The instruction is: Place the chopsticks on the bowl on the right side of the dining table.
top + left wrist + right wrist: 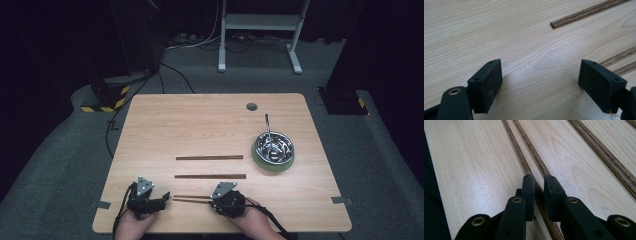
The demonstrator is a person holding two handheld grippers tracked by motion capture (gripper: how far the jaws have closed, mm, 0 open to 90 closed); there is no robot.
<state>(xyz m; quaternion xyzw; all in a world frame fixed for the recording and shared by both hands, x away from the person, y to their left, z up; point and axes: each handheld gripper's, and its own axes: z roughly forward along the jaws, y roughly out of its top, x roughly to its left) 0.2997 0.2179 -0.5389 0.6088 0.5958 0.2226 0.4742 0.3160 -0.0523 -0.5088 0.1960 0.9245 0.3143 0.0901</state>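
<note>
So the right gripper (539,182) has its jaws squeezed down on a pair of chopsticks (524,152); the two thin sticks run side by side away from the pads, lying flat on the wooden table (150,130) near its front edge. In the high view that pair (192,198) points left toward the left gripper (165,196), which sits just past their tips with jaws spread wide and nothing between them, only bare tabletop. Further out, two darker wooden sticks lie parallel, the nearer one (210,176) and the farther one (209,157). Off to the right there's a steel bowl (273,146) on a green base with a utensil handle (267,125) sticking out.
</note>
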